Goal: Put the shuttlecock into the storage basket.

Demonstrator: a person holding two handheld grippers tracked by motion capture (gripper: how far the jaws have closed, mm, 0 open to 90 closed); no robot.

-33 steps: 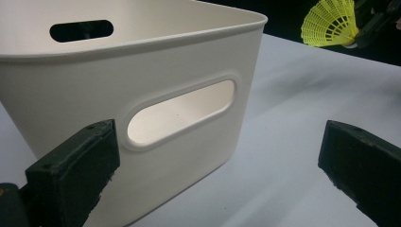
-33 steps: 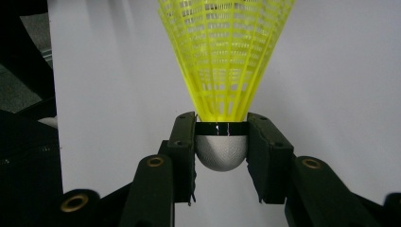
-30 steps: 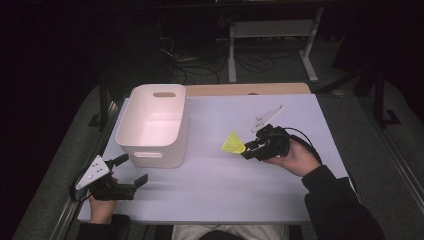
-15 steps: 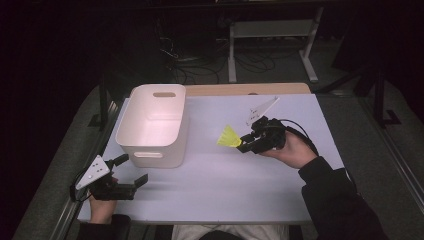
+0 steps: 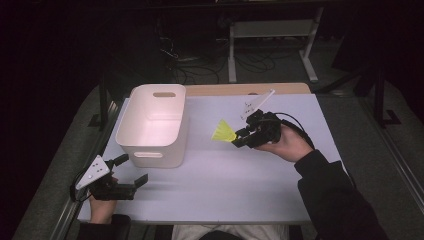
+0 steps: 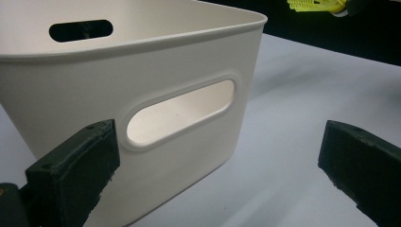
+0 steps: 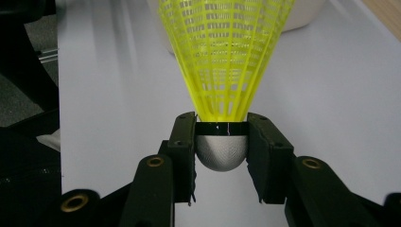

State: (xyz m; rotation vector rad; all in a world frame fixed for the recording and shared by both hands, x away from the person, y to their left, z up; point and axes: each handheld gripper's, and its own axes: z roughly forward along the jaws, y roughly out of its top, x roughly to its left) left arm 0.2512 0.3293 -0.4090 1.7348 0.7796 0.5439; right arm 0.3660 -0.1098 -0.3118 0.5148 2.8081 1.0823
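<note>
Fingers [image 7: 183, 142] of the right gripper [image 7: 221, 142] clench a yellow shuttlecock [image 7: 222, 61] by its cork, skirt aimed toward the white bin [image 5: 152, 125]; left gripper [image 5: 131, 170] waits released.

Neon-yellow lattice-skirted plastic shuttlecock [image 7: 226, 56] with silver-grey dimpled cork head; cream-white plastic bin [image 5: 152, 125]; pale lavender-white worktop [image 5: 210, 185]; matte black tongs [image 7: 221, 142].

Beyond the jaws, the yellow shuttlecock [image 7: 226, 56] loses its skirt rim to the top edge; the white bin [image 7: 302, 12] behind is mostly hidden.
</note>
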